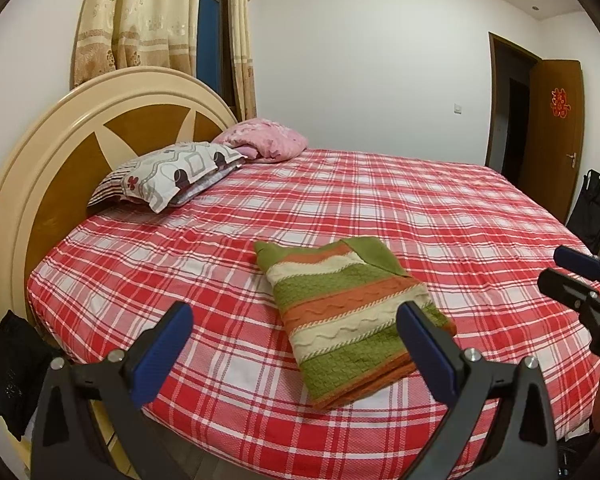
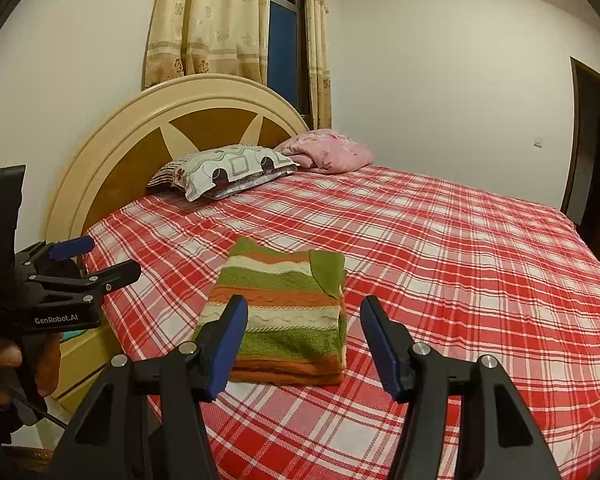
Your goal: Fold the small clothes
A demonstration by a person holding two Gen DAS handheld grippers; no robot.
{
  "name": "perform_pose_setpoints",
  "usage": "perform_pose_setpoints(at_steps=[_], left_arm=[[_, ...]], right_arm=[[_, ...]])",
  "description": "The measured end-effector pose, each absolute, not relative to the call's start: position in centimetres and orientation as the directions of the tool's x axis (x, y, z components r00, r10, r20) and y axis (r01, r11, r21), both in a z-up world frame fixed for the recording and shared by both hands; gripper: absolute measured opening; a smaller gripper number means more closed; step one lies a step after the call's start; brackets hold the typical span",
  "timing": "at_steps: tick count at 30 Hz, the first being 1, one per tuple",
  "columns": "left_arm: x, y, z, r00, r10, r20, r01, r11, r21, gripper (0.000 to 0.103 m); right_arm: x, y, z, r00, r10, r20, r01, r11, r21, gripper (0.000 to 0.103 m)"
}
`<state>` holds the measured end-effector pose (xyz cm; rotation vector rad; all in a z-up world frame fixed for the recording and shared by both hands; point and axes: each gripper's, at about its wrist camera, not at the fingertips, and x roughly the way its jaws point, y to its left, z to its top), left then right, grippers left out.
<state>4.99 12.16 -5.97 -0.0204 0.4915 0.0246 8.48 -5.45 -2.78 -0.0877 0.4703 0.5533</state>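
A bedroom with white walls, and below me a bed [image 1: 440, 208] under a red-and-white checked sheet, is where I work.

My left gripper [image 1: 296, 340] has its blue pads spread wide with nothing between them; only the sheet and a corner of the knit show through the gap. My right gripper [image 2: 304, 340] stands spread too, empty, held above the near edge of the bed without touching any cloth. Each gripper hangs tilted down toward the mattress.

Just beyond both sets of jaws lies the striped sweater [image 2: 284, 316], green, orange and cream, folded into a tidy rectangle and lying flat near the bed's near edge. One green flap is turned over its top right corner. Neither gripper touches it.

Farther off, a patterned pillow [image 1: 172, 176] and a pink bundle [image 1: 268, 140] rest against the round headboard [image 1: 40, 184], with curtains [image 1: 156, 16] behind and a brown door [image 1: 556, 120] to the right.

I judge this garment's folding to be finished or nearly so, and myself between steps. If another fold is wanted, I would need to lower both grippers to one short edge, pinch it at two corners, and carry it across evenly so the layers stay stacked. Otherwise, the next move calls for another garment, and none shows here.
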Motion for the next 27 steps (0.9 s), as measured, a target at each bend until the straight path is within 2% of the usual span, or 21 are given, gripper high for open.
perform_pose_setpoints(at_steps=[12, 27], left_arm=[[4.6, 11.6, -5.2, 0.891, 0.010, -0.454, -0.006, 1.000, 0.010, 0.103], [4.7, 11.8, -5.0, 0.894, 0.032, -0.447, -0.034, 0.999, 0.003, 0.103]], right_arm=[[8.3, -5.9, -2.7, 0.760, 0.486, -0.432, -0.515, 0.855, 0.056, 0.060], [8.2, -5.2, -3.5, 0.746, 0.492, -0.449, -0.529, 0.847, 0.049, 0.060]])
